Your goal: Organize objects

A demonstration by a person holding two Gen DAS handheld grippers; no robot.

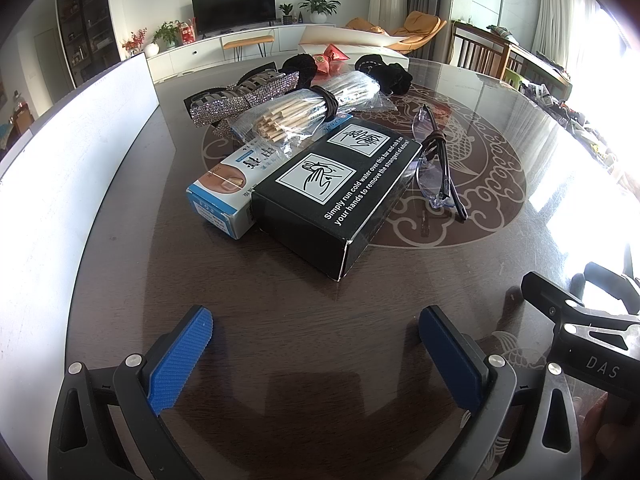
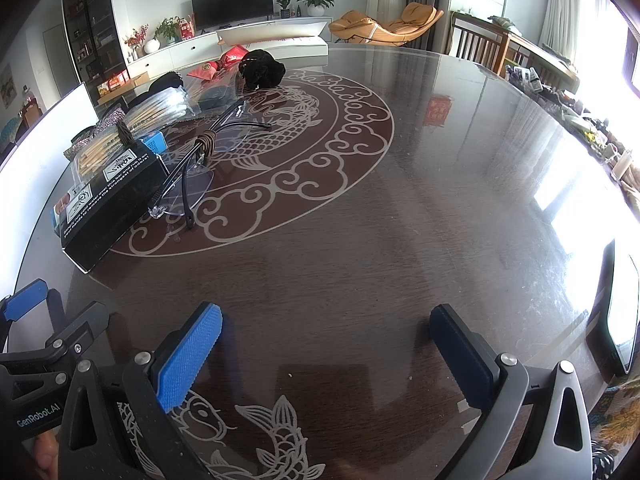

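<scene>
A black box (image 1: 332,200) lies on the dark round table (image 1: 280,312), ahead of my open, empty left gripper (image 1: 316,344). Beside it lie a blue-and-white box (image 1: 224,184), a bagged bundle of wooden sticks (image 1: 304,112), a rhinestone hair clip (image 1: 240,96) and clear glasses (image 1: 436,160) with a brown band around the arms. My right gripper (image 2: 326,340) is open and empty over bare table. The black box (image 2: 108,204), the sticks (image 2: 132,128) and the glasses (image 2: 200,168) lie to its far left.
A white board (image 1: 68,184) stands along the table's left edge. Black fabric items (image 1: 384,70) and a red packet (image 1: 332,58) lie at the far side. A phone-like device (image 2: 622,312) lies at the right edge. The right gripper's body (image 1: 592,332) shows at lower right.
</scene>
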